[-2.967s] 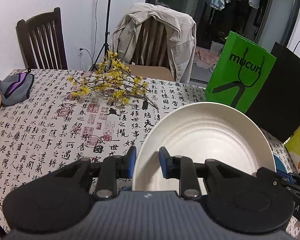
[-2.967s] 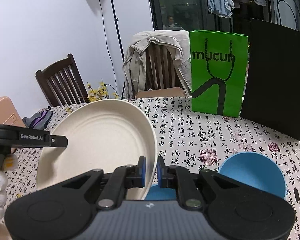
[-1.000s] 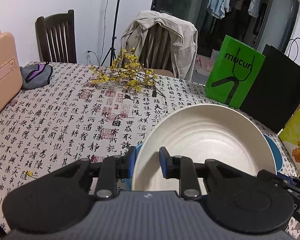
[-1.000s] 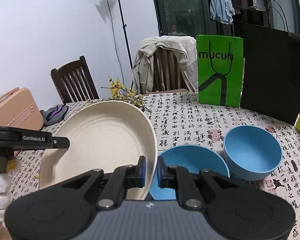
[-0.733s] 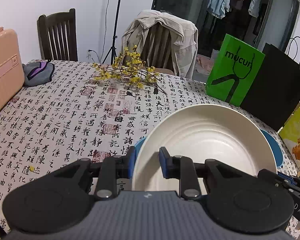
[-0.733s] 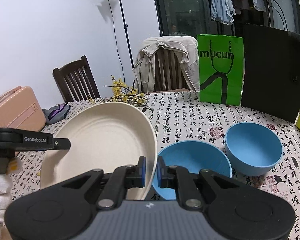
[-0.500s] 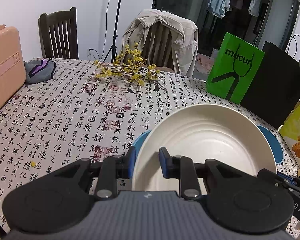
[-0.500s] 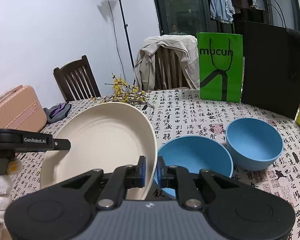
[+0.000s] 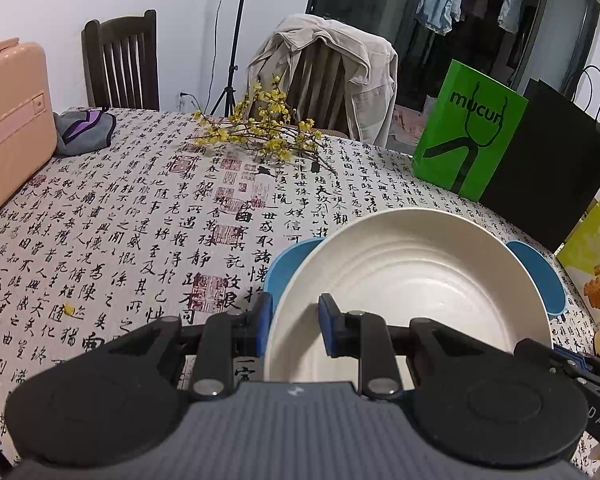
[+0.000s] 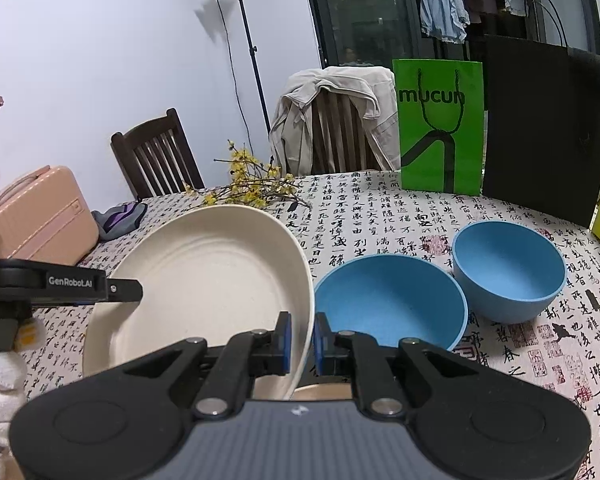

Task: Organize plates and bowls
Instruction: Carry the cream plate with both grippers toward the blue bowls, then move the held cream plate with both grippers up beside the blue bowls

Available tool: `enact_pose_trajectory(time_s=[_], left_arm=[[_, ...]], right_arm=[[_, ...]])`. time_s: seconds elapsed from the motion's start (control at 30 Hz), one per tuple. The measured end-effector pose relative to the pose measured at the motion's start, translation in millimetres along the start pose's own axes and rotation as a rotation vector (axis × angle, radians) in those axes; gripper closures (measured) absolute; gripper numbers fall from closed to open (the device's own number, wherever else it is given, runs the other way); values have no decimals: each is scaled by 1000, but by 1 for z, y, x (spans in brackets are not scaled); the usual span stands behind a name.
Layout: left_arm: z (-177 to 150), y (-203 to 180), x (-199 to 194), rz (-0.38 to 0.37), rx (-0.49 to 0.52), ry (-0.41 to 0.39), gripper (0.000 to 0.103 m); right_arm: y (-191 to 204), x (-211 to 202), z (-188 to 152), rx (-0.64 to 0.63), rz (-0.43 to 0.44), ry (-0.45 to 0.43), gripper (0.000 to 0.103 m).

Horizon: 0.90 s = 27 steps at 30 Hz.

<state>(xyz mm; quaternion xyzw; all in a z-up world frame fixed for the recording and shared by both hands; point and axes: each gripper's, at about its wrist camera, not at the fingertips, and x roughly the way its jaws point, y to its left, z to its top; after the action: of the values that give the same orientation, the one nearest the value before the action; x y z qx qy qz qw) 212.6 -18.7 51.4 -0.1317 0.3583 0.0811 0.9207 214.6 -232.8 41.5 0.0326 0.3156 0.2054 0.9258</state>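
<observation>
A large cream plate [image 9: 412,280] hangs tilted above the table, held on both sides. My left gripper [image 9: 292,324] is shut on the plate's left rim. My right gripper [image 10: 300,340] is shut on the right rim of the same plate [image 10: 204,280]. Just beyond the plate, two blue bowls stand side by side on the tablecloth: a wider one [image 10: 388,304] and a deeper one [image 10: 508,268]. In the left wrist view only their edges [image 9: 288,260] show past the plate. A cream sliver [image 10: 320,392] shows under the right gripper; what it is cannot be told.
A green paper bag [image 9: 468,136] and a black bag [image 9: 548,168] stand at the far right. Yellow flower twigs [image 9: 260,136] lie at the back, with a grey pouch [image 9: 84,132] and a pink case [image 9: 8,120] to the left. A snack packet [image 9: 596,268] lies right. Chairs stand behind.
Both grippers have carried the plate back toward the near side of the table and slightly down. The two blue bowls have come into fuller view beyond it. Both grips are unchanged.
</observation>
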Motion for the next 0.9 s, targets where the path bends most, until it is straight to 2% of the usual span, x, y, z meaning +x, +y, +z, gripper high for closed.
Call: enact_pose_trajectory(time_s=[0.9], left_arm=[[-32,-1,-8,-19,1,20,78]], right_arm=[[-3,-17,-28,22,10,-8,92]])
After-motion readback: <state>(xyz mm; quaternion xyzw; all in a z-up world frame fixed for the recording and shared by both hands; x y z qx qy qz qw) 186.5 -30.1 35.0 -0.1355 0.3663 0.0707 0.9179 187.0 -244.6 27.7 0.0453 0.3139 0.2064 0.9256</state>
